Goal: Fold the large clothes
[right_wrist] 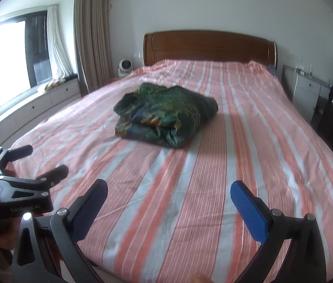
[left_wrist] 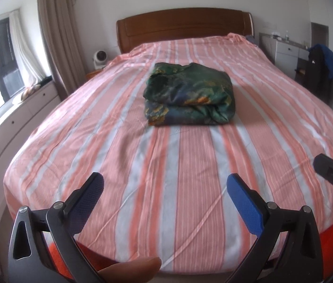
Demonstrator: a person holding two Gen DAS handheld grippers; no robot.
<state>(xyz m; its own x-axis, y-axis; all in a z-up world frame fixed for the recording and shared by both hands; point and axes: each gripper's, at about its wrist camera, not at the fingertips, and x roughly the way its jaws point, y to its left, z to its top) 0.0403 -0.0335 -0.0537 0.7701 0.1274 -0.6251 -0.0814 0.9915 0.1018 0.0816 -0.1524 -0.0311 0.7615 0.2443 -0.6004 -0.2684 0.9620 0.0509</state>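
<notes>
Garment [left_wrist: 188, 94]: folded bundle, mid-bed [left_wrist: 142, 165], well apart from both tools.
L tool [left_wrist: 165, 194]: my jaws wide, nothing held.
R tool [right_wrist: 168, 201]: same, hanging back at bed's foot since fold looks done.

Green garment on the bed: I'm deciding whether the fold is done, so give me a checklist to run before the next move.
1. Garment folded into a compact bundle: ok.
2. Bundle's edges square: not ok; they look rumpled in the right wrist view.
3. Left gripper open, holding nothing: ok.
4. Right gripper open, holding nothing: ok.
5. Both grippers apart from the garment, near the bed's foot: ok.
6. Sleeves tucked inside: cannot tell.
</notes>
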